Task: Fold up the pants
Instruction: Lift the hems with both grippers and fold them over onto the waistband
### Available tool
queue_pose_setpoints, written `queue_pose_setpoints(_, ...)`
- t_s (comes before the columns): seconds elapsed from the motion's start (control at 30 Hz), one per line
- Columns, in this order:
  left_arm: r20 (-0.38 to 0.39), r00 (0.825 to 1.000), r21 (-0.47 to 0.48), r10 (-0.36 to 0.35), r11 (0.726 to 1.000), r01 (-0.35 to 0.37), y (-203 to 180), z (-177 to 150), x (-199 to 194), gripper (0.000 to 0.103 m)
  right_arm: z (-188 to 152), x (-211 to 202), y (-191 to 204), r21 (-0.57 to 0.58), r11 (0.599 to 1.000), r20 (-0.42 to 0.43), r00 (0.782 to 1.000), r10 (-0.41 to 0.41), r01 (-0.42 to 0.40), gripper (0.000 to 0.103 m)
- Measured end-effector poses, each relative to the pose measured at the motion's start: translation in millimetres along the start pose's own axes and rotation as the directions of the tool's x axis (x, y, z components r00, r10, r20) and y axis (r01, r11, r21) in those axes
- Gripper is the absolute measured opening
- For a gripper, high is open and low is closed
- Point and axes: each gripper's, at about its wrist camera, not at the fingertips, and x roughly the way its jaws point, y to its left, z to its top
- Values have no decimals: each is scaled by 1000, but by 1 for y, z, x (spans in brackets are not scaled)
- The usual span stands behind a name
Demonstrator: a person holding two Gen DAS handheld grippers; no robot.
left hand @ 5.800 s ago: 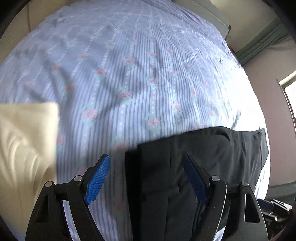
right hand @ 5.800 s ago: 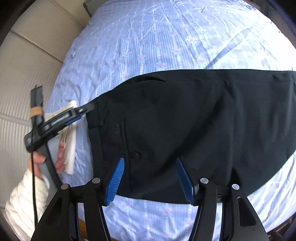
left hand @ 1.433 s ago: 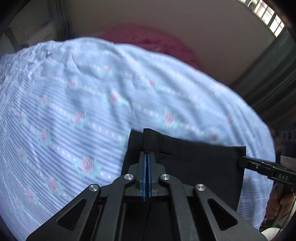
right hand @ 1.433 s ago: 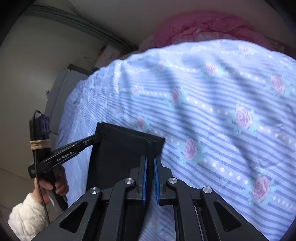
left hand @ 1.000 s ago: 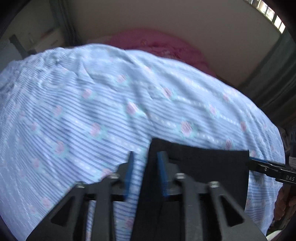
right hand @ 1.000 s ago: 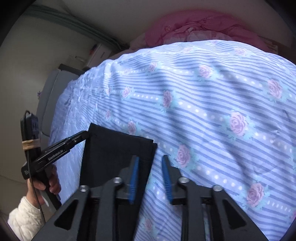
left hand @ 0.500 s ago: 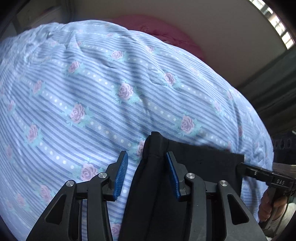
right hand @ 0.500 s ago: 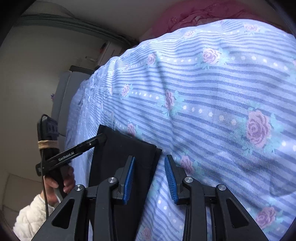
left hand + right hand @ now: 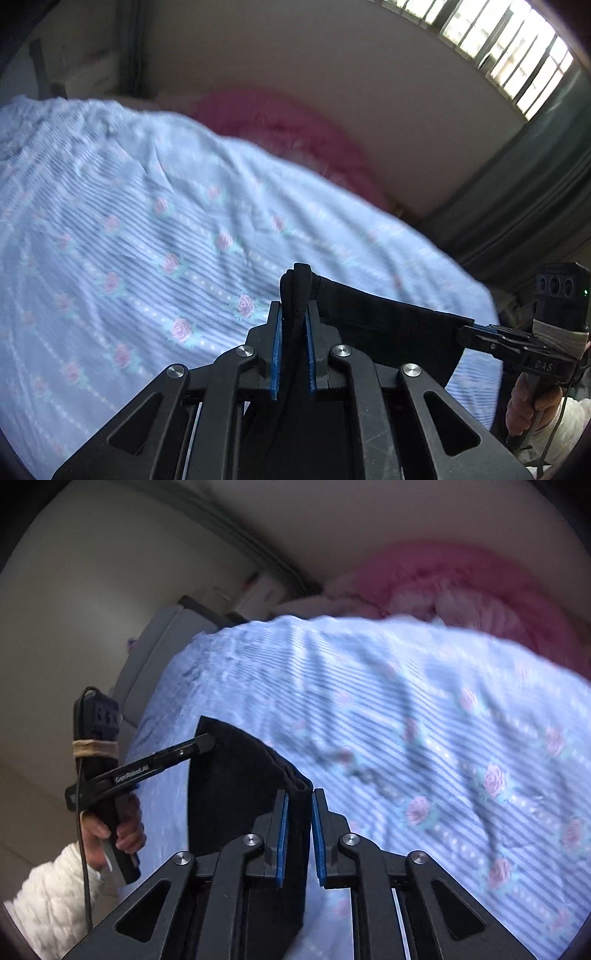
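Observation:
The black pants (image 9: 388,317) hang between my two grippers, lifted above the bed. My left gripper (image 9: 293,314) is shut on one bunched corner of the folded edge; it also shows in the right wrist view (image 9: 207,744), pinching the far corner. My right gripper (image 9: 298,801) is shut on the other corner of the black pants (image 9: 236,786); it also shows in the left wrist view (image 9: 465,332), gripping the cloth's right end. The cloth stretches taut between both and droops below the jaws.
A bed with a blue striped, rose-printed sheet (image 9: 147,240) fills the scene below. A pink blanket (image 9: 280,125) lies at the bed's far end by the wall. A dark curtain (image 9: 535,192) and window stand at the right.
Both grippers were open around the pants' corners half a second ago; now both have closed on them and lifted the edge off the sheet, tilting the views upward.

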Motion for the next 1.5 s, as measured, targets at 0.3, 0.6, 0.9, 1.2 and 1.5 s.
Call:
queue_pose_setpoints(0.3,141,990,45,2,999,-8,-27,-55,-139,12,-50,-72,141,-386,921,17,999,-36,40,14)
queue_pose_setpoints(0.6,133,986,-45,97,995,-92,3,-172,-219,12,-171,-78,239,-561,824,-170,985,-23,-78,14)
queue_pose_setpoints(0.9,30,976,-204,214,957,-204,46,-301,-237,16,-290,-32,274,-635,744,-403,911,-91,-207,14)
queue_pose_setpoints(1.2,-185,944,-417,272,848,-326,77,-431,-226,41,-372,23,266,-591,743,-632,752,-185,-314,14)
queue_pose_setpoints(1.5,10,990,-671,139,735,-96,64,-460,-226,52,-360,13,252,-595,756,-621,753,-217,-272,36)
